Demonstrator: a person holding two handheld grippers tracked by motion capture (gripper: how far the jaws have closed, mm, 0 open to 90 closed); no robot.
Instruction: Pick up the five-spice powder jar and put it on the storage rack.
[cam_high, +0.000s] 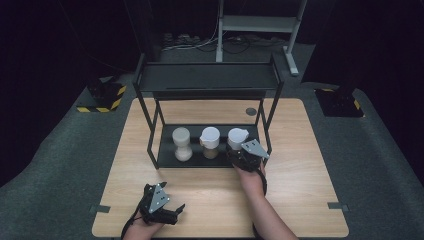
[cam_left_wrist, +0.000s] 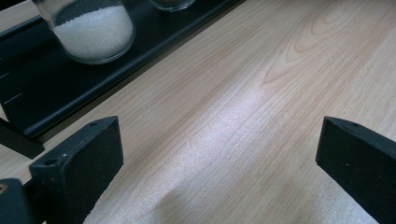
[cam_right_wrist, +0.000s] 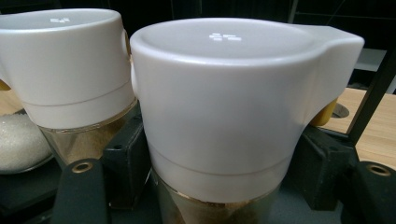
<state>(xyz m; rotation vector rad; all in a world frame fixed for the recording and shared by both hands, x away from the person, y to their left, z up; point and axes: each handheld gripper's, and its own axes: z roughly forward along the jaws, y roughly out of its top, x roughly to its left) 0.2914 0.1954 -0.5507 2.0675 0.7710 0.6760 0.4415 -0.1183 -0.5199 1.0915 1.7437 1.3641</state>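
**On the rack's lower shelf, your right claw brackets the right-hand jar**

On the black lower shelf (cam_high: 167, 161) of the metal rack (cam_high: 207, 80) stands the right-hand jar (cam_high: 237, 138), a glass container with a white spouted lid. In the right gripper view that jar (cam_right_wrist: 224, 116) stands upright between the two black jaws, one on each side of its body just under the lid. The jaws sit close against the glass, but you cannot tell from these pictures whether they press on it or only flank it. Your right claw (cam_high: 243, 156) reaches in from the front edge of the shelf, its grey plate on top.

Just beside that jar stands the middle jar (cam_high: 210, 142), same white lid, brownish contents; it appears at the left in the right gripper view (cam_right_wrist: 70, 70). Further along the shelf stands the waisted jar (cam_high: 181, 144), filled with white grains (cam_left_wrist: 93, 32).

Your left claw (cam_high: 167, 212) lies well apart from the rack, near the front edge of the tabletop (cam_high: 300, 165). Its jaws are spread wide with bare wood between them, holding nothing.
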